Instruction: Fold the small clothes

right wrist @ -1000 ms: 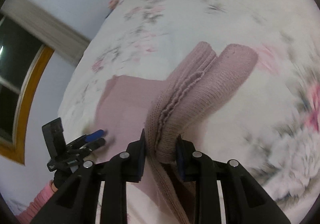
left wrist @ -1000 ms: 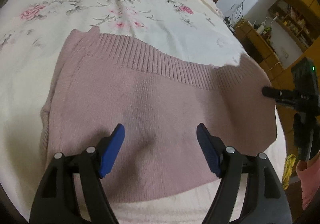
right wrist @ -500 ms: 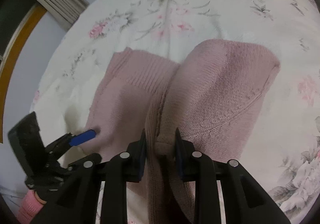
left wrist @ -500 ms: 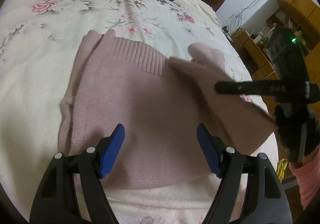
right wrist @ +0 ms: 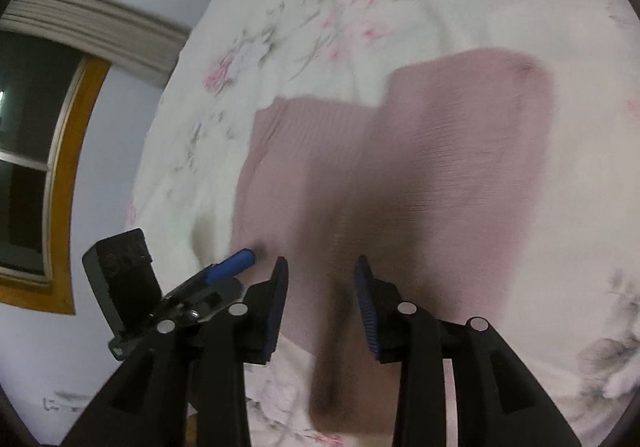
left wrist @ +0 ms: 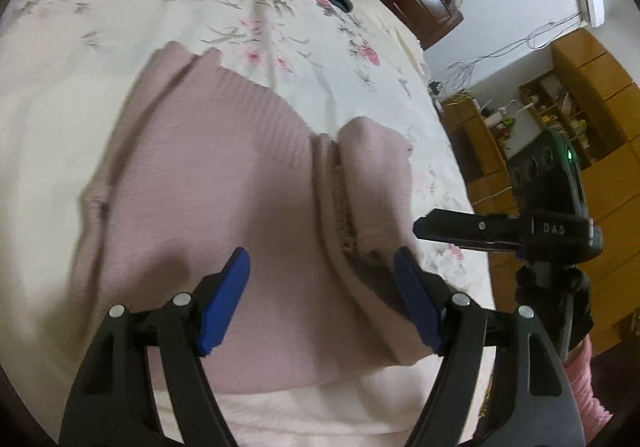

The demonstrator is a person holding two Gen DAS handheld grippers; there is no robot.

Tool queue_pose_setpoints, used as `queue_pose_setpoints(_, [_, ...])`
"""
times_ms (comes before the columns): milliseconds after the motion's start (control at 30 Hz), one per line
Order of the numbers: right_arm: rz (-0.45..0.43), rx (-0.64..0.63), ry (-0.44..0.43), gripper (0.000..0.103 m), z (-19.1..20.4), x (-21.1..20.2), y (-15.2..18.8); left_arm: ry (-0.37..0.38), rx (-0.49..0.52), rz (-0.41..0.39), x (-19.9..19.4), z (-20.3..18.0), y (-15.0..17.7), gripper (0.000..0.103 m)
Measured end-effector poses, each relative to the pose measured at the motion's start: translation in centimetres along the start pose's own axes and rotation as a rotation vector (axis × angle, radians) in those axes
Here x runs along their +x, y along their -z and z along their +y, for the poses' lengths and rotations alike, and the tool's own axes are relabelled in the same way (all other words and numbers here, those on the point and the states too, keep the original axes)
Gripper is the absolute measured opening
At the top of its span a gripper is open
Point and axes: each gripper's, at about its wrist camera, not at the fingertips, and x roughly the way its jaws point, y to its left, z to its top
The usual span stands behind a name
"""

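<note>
Pink knit sweater lying flat on floral bedspread, right side flopping inward. L gripper hovering w/ jaws apart; R gripper apart too, nothing clamped. Looking soft, floppy, light; probably gripping ribbed hem corners.

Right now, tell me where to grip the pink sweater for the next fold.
Probably grip the ribbed hem at the sweater's far edge, left of the folded-in flap. Come from the near side, reaching across the flat body: that edge lies free on the floral bedsheet.
</note>
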Motion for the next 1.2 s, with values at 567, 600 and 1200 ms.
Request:
queue_pose_setpoints(567, [-0.065, 0.178, 0.022, 0.035, -13.3, -2.2, 7.4, 0.094, -0.144, 0.114, 9.7, -0.3, -1.9, 0.074])
queue_pose_setpoints(600, [-0.066, 0.181, 0.021, 0.035, -13.6, -2.1, 7.7, 0.104, -0.149, 0.116, 10.0, -0.5, -2.1, 0.074])
queue_pose_setpoints(1200, [-0.098, 0.206, 0.019, 0.038, -15.2, -2.3, 9.7, 0.013, 0.022, 0.060, 10.7, -5.5, -2.8, 0.024])
